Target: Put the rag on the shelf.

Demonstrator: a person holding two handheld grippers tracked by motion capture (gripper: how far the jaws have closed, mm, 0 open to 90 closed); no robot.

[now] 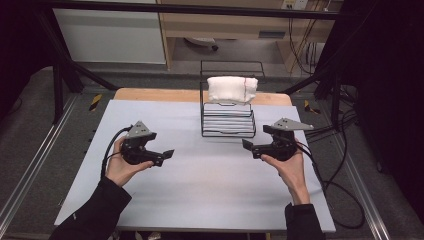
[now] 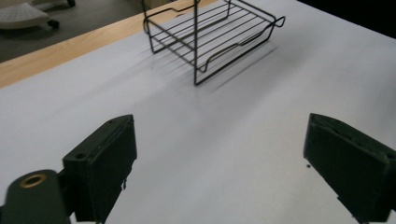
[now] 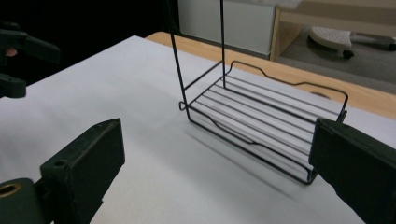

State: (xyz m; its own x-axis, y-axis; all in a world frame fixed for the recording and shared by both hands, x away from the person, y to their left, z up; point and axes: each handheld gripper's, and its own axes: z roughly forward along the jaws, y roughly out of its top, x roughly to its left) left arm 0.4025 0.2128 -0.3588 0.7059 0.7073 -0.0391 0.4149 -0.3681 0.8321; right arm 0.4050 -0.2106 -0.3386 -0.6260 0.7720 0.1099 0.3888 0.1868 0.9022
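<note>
A black two-tier wire rack (image 1: 228, 120) stands at the back middle of the white table (image 1: 200, 195). On its upper shelf lies a white folded cloth (image 1: 232, 89). The lower shelf is bare. My left gripper (image 1: 161, 146) is held left of the rack, open, with nothing between its jaws. My right gripper (image 1: 257, 137) hovers just right of the rack's front corner, also open and holding nothing. The left gripper view has my left gripper (image 2: 219, 140) aimed at the rack (image 2: 210, 32) from some way off. In the right gripper view my right gripper (image 3: 215, 144) sits close to the rack (image 3: 266, 116).
A wooden strip (image 1: 150, 95) runs along the table's far edge. Black cables (image 1: 345, 180) trail off the right side. Dark frame posts (image 1: 57, 85) stand at the back corners. The other hand's gripper (image 3: 18, 51) appears at the far left of the right gripper view.
</note>
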